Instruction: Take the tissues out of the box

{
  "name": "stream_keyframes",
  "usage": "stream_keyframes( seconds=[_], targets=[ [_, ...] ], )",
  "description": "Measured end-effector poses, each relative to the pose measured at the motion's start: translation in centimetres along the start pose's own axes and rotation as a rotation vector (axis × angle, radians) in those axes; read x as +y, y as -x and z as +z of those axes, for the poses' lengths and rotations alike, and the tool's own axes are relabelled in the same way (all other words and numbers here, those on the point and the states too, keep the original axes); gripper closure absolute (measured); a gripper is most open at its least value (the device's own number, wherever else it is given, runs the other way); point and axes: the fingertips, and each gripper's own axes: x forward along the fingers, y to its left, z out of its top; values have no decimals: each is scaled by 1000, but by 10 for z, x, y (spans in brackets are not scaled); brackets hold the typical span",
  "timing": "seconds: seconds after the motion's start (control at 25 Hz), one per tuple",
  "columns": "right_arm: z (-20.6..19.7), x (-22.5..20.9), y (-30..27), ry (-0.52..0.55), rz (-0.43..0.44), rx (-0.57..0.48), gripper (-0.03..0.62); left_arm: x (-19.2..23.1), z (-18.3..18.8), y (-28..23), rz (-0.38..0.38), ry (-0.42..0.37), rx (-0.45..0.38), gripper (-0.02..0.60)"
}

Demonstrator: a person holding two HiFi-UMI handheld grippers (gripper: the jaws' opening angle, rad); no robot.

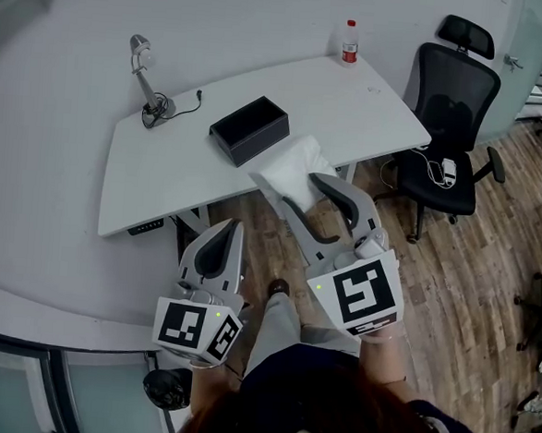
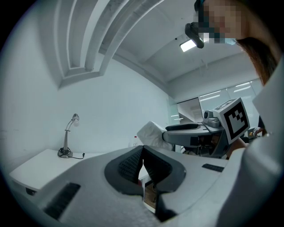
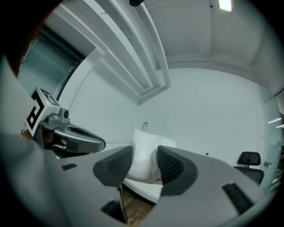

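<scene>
Reference item: the black box (image 1: 249,129).

1. The white desk (image 1: 173,167) carries the box near the centre of its top. The box stands open at the top, and its interior reads as dark.
2. The black office chair (image 1: 451,94) stands to the right of the box, past the right end of the desk, on the wood floor.
3. The right gripper (image 1: 299,190) is positioned in front of the box, on the side facing the person and slightly to the right. In the right gripper view, the right gripper (image 3: 144,155) has its jaws at a moderate opening, with both ribbed pads pressed against the sides of the white tissues (image 3: 144,146). The stack fills the gap between the pads.
4. The left gripper (image 1: 224,228) is positioned in front of the box and lower in the head view, well apart from it. In the left gripper view, the left gripper (image 2: 143,150) has its jaws closed, tip against tip, with nothing between them.
5. The tissues (image 1: 288,166) are outside the box, just in front of its near right corner and apart from it. They are clamped in the right gripper and project beyond its tips.
6. The desk lamp (image 1: 144,77) stands to the left of the box, with its cable running towards the box.
7. The bottle (image 1: 350,42), with a red label, stands upright behind the box and to the right.
</scene>
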Motion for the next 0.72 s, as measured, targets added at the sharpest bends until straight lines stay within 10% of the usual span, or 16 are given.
stream_keyframes(
  seconds=[0.72],
  targets=[
    [-1,-7,23,-15,-25,-15,408,-11,0,-3,-12,-10,11,560]
  ],
)
